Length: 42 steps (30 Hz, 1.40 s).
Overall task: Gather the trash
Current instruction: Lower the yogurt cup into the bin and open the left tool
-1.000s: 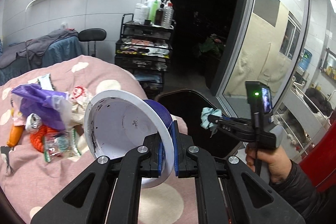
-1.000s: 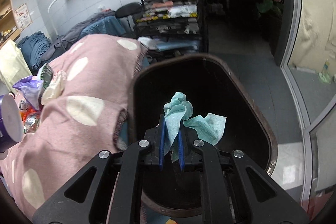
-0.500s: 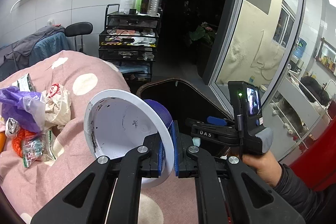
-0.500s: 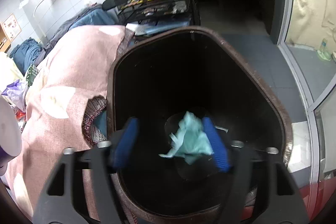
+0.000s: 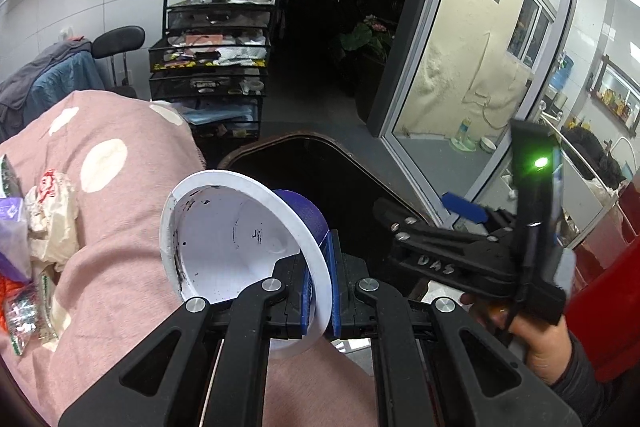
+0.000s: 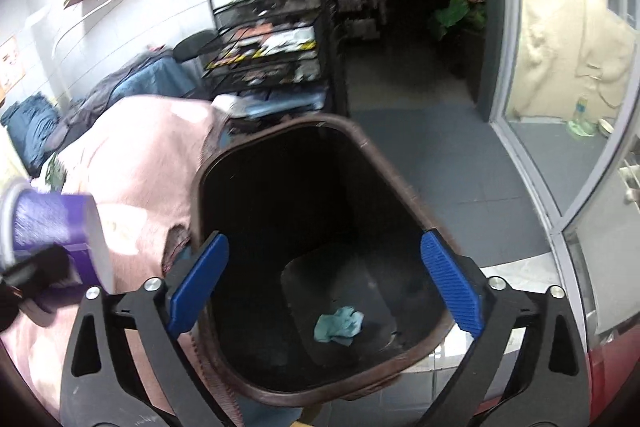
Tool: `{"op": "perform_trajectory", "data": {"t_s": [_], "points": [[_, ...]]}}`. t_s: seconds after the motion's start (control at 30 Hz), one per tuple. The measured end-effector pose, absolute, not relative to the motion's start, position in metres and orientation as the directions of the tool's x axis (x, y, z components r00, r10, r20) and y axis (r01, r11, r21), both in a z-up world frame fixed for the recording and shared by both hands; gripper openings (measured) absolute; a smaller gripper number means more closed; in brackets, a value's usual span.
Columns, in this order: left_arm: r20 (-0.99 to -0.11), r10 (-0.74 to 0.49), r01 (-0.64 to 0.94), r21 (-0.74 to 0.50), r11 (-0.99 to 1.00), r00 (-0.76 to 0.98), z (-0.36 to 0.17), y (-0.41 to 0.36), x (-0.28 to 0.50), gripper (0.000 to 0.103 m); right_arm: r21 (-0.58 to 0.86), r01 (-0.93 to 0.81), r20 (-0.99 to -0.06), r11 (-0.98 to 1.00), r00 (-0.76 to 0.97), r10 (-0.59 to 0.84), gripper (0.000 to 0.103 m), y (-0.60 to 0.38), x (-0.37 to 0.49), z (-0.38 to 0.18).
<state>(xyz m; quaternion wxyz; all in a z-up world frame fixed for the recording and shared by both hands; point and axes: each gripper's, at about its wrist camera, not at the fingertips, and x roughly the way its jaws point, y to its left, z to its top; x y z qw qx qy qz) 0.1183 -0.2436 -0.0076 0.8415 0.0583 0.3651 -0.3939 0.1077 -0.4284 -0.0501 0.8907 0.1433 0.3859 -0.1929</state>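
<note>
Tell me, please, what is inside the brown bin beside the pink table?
One crumpled teal tissue lies on the floor of the brown bin; nothing else shows there. The near inner wall is hidden behind the rim, and the far corners are too dark to read.

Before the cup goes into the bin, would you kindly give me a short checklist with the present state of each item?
1. Left tool shut on the cup rim: ok.
2. Teal tissue out of the right tool, lying on the bin floor: ok.
3. Right tool's jaws opening, nothing between them: ok.
4. Cup over the bin mouth: not ok, it sits beside it over the pink cloth.
5. Right tool clear of the cup's path: cannot tell.
6. Cup empty: ok, only dark smears inside.
</note>
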Motion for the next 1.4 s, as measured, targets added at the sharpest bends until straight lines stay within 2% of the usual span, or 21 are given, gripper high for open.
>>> {"op": "perform_trajectory", "data": {"t_s": [0.13, 0.33, 0.8, 0.87, 0.9, 0.93, 1.0, 1.23, 1.4], "points": [[-0.69, -0.622, 0.707, -0.224, 0.671, 0.371, -0.015, -0.259, 0.127, 0.008, 0.096, 0.495, -0.727, 0.864, 0.627, -0.278, 0.097, -0.442, 0.101, -0.04], [-0.735, -0.592, 0.719, -0.209, 0.663, 0.332, -0.029, -0.281, 0.132, 0.008, 0.097, 0.543, -0.726, 0.834, 0.612, -0.313, 0.097, -0.46, 0.095, -0.036], [-0.793, -0.555, 0.724, -0.226, 0.651, 0.252, -0.049, -0.313, 0.142, 0.008, 0.106, 0.562, -0.742, 0.82, 0.594, -0.312, 0.097, -0.472, 0.092, -0.041], [-0.795, -0.558, 0.729, -0.233, 0.644, 0.238, -0.05, -0.316, 0.143, 0.014, 0.104, 0.565, -0.744, 0.819, 0.59, -0.313, 0.097, -0.472, 0.092, -0.041], [-0.794, -0.559, 0.732, -0.233, 0.64, 0.236, -0.05, -0.316, 0.143, 0.026, 0.102, 0.567, -0.745, 0.817, 0.588, -0.315, 0.097, -0.473, 0.092, -0.042], [-0.791, -0.561, 0.735, -0.227, 0.639, 0.244, -0.049, -0.315, 0.143, 0.046, 0.101, 0.569, -0.746, 0.816, 0.586, -0.316, 0.097, -0.474, 0.092, -0.042], [-0.775, -0.57, 0.737, -0.211, 0.642, 0.274, -0.047, -0.311, 0.14, 0.067, 0.103, 0.57, -0.75, 0.815, 0.583, -0.313, 0.098, -0.474, 0.093, -0.043], [-0.739, -0.58, 0.723, -0.186, 0.665, 0.344, -0.033, -0.294, 0.134, 0.085, 0.101, 0.549, -0.762, 0.83, 0.579, -0.29, 0.098, -0.468, 0.098, -0.047], [-0.699, -0.582, 0.701, -0.162, 0.694, 0.415, -0.018, -0.268, 0.126, 0.09, 0.107, 0.505, -0.742, 0.856, 0.614, -0.269, 0.097, -0.456, 0.099, -0.042]]}}
